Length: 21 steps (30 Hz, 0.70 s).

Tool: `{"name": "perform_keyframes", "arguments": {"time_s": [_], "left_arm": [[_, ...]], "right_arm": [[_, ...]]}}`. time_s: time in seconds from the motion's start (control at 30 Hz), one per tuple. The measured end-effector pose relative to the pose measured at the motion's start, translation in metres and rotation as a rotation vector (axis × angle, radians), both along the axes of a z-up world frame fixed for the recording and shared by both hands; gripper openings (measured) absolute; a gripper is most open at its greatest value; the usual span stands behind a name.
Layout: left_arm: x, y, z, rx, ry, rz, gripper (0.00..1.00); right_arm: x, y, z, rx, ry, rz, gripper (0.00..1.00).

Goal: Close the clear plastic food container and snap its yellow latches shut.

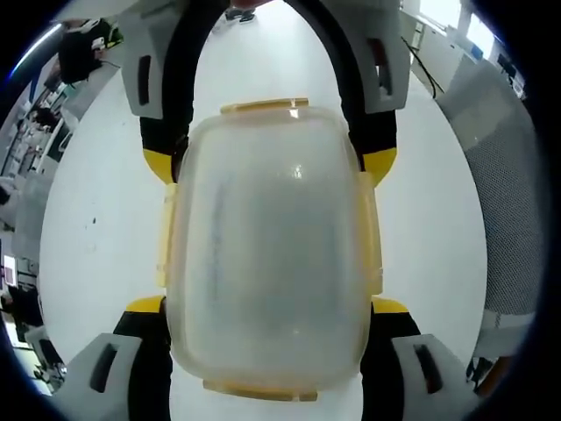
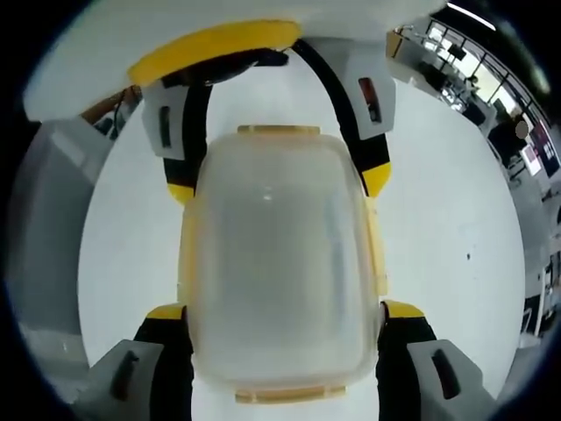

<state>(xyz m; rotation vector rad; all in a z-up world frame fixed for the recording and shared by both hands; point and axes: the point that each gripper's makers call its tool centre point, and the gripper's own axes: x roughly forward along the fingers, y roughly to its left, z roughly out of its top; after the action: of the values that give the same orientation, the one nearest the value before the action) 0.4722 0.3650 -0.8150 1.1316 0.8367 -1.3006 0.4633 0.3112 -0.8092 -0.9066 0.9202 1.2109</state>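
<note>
container (image 1: 272, 254) clear, frosted plastic, rounded-rectangular | lid on, flat and level on the white tabletop (image 1: 96, 219) | yellow latches (image 1: 265, 107) on all four edges: I see one at each end, one along each long side | lies mid-tabletop, lengthwise between my two tongs, same in my right gripper view (image 2: 280, 263)
</note>
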Motion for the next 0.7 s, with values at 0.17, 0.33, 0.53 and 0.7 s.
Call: {"name": "perform_keyframes", "arguments": {"time_s": [0.17,0.33,0.53,0.7], "left_arm": [[0.005,0.000,0.000,0.003,0.001,0.002,0.91],[0.013,0.000,-0.001,0.009,0.002,-0.001,0.91],[0.017,0.000,-0.001,0.014,0.007,0.003,0.91],[0.017,0.000,-0.001,0.018,0.006,0.005,0.91]], "right_arm": [[0.006,0.000,0.000,0.003,0.000,0.000,0.88],[0.012,0.001,-0.001,0.009,-0.006,-0.007,0.88],[0.018,0.000,0.000,0.013,-0.008,-0.005,0.89],[0.017,0.000,-0.001,0.018,-0.009,-0.005,0.89]]}}
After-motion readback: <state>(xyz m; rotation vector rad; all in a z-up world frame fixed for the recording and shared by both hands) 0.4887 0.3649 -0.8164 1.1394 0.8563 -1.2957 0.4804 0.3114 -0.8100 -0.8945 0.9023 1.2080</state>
